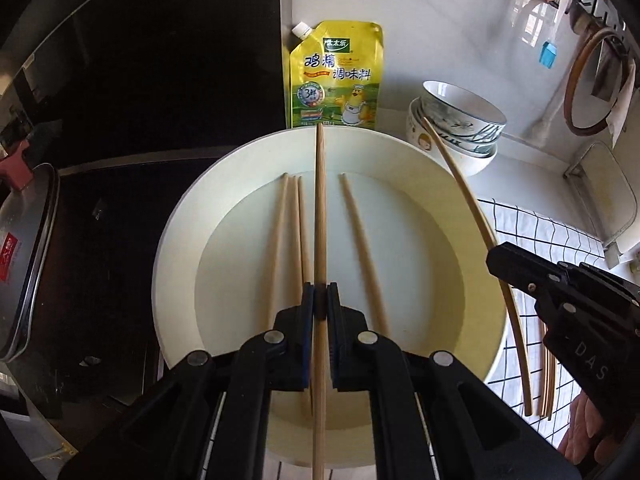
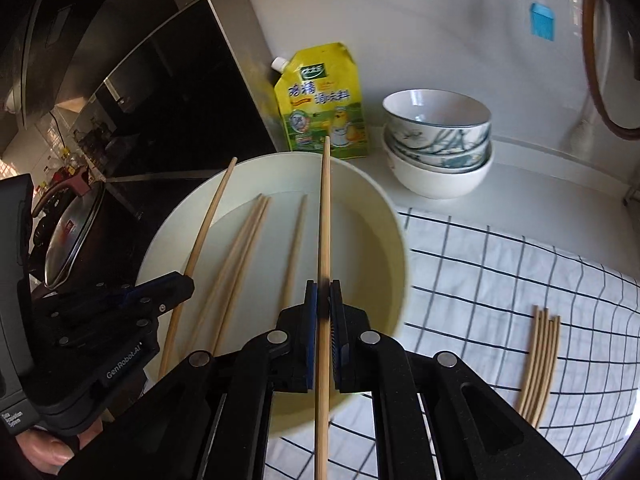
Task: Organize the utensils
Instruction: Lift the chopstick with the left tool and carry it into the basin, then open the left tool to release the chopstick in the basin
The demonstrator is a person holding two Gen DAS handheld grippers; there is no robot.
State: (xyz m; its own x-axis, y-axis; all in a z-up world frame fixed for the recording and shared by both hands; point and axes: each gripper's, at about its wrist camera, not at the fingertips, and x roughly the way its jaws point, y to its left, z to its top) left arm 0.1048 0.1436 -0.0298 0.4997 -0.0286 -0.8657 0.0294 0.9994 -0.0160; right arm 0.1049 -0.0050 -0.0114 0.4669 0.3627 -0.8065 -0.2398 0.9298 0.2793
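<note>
A: Where are the chopsticks?

B: Spread over three places. Each tool is clamped on one. The left tool (image 1: 320, 304) pinches a stick (image 1: 320, 216) lengthwise, tip toward the yellow pouch (image 1: 335, 76). The right tool (image 2: 323, 300) grips its own stick (image 2: 325, 232) the same way. Three more (image 1: 298, 232) lie loose in the big white bowl (image 1: 176, 216), which seems to hold shallow water. A bundle (image 2: 538, 364) lies on the checked cloth (image 2: 500, 264), to the right of the bowl.

A: Why held along the fingers?

B: My guess: a thin round stick rolls less when the pads run along its length, and it can be laid down parallel to the bundle. I'd judge the cloth is the sorting spot, since the sticks there lie side by side.

A: And the bowl sits left of it?

B: Yes, its rim reaches over the cloth's edge, so the carry is short. Stacked bowls (image 2: 438, 144) stand behind on the bench (image 2: 540, 172), clear of the path.

A: What can't you tell?

B: Whether either held stick touches the bowl or is lifted clear. The exact count in the bundle; the sticks overlap. The back ends of both held sticks run out of the bottom of the views. The right wrist view is blurred around the bowl's near rim. On the left a metal pot lid (image 1: 24, 252) is cut off, and beyond it all is dark.
</note>
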